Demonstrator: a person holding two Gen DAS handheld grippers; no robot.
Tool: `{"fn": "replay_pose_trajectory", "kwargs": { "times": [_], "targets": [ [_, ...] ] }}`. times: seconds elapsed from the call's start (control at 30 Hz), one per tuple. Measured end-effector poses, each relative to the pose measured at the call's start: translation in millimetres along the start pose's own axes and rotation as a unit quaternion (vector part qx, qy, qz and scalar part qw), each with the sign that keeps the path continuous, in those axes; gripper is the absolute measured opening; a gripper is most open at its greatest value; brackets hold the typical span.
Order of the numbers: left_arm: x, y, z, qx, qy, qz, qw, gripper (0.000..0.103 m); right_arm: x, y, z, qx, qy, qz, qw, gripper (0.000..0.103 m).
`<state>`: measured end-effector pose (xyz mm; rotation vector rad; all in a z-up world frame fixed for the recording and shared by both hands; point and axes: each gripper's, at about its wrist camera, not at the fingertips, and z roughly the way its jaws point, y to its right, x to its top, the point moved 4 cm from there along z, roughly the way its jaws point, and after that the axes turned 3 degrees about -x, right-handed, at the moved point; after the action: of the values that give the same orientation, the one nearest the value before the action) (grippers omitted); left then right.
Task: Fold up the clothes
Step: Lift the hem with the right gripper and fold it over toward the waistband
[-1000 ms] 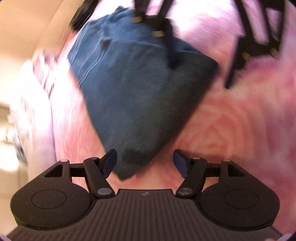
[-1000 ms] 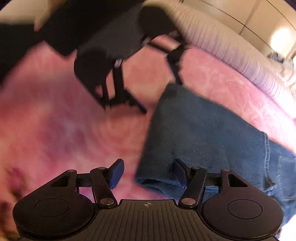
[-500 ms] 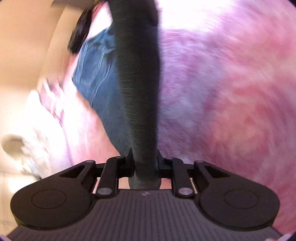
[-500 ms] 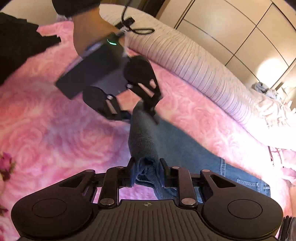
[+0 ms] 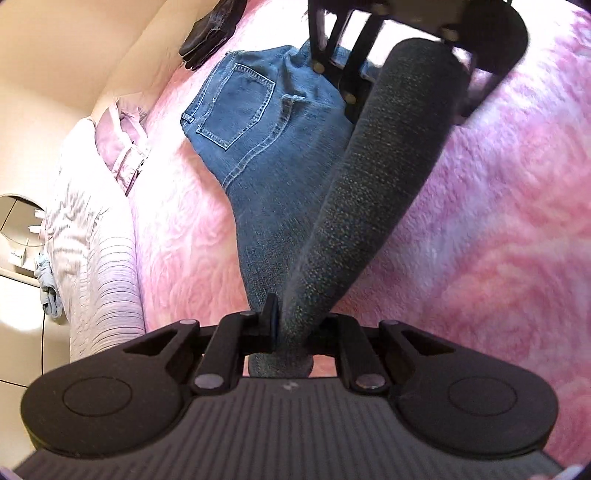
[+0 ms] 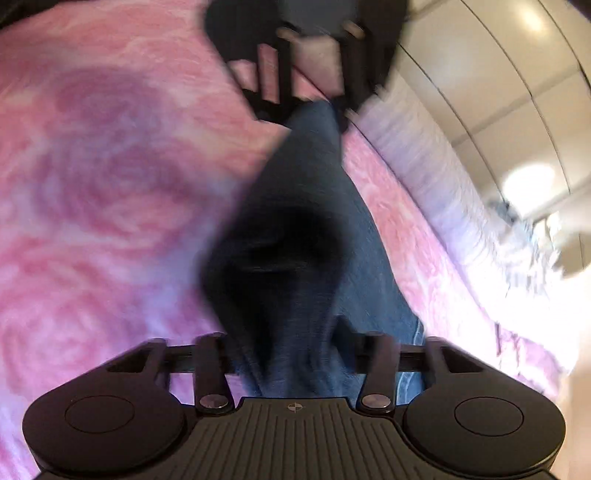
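A pair of blue jeans (image 5: pixel 258 122) lies on a pink rose-patterned blanket (image 5: pixel 498 240), back pocket up. My left gripper (image 5: pixel 291 325) is shut on the leg end, which stretches taut as a dark band up to the right gripper (image 5: pixel 369 55) at the top of the left wrist view. In the right wrist view my right gripper (image 6: pixel 291 350) is shut on the jeans (image 6: pixel 314 177), and the fabric runs to the left gripper (image 6: pixel 310 74) at the top. The view is blurred.
A striped lilac pillow roll (image 5: pixel 99 258) lies along the bed's left side, with a pink garment (image 5: pixel 118 147) and a black garment (image 5: pixel 210 29) near the wall. Cream cupboard doors (image 6: pixel 498 92) stand beyond the bed.
Both grippers closed on the jeans' leg end and lifted it. The fabric now stretches taut between them, carried toward the waist end.
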<state>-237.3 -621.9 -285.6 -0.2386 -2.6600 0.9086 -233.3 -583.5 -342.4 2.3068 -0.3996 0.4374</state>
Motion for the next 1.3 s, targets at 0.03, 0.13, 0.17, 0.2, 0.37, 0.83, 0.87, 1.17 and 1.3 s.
{"fn": "replay_pose_trajectory", "kwargs": {
  "times": [0.03,0.13,0.17,0.2,0.37,0.83,0.87,1.17,1.3],
  "targets": [
    [0,-1,-7,0.001,-0.001,-0.004,1.0,0.008,4,6,-4,0.004,-0.003,0.012,1.0,0.011],
    [1,2,-38,-0.014,-0.011,-0.018,0.9997,0.008,17,12,-31,0.021,0.004,0.034,0.999,0.011],
    [1,6,-53,-0.024,-0.017,-0.023,0.9993,0.008,22,11,-43,0.03,0.008,0.04,0.999,0.011],
    [1,11,-68,-0.034,-0.024,-0.029,0.9987,0.008,28,8,-54,0.041,0.012,0.046,0.998,0.011],
    [3,35,-149,-0.123,-0.068,-0.07,0.9875,0.009,52,-17,-126,0.132,0.046,0.087,0.986,0.011],
    [102,-128,-116,-0.138,-0.076,-0.141,0.9774,0.021,18,148,-134,0.247,0.09,0.284,0.922,0.011],
    [112,-143,-99,-0.132,-0.077,-0.149,0.977,0.024,6,165,-125,0.253,0.091,0.303,0.914,0.011],
    [159,-225,58,-0.137,-0.039,-0.38,0.9138,0.047,-163,248,38,0.287,-0.004,0.596,0.749,0.018],
    [150,-204,108,-0.161,-0.083,-0.427,0.8862,0.047,-200,258,56,0.298,-0.019,0.681,0.669,0.023]
  ]
}}
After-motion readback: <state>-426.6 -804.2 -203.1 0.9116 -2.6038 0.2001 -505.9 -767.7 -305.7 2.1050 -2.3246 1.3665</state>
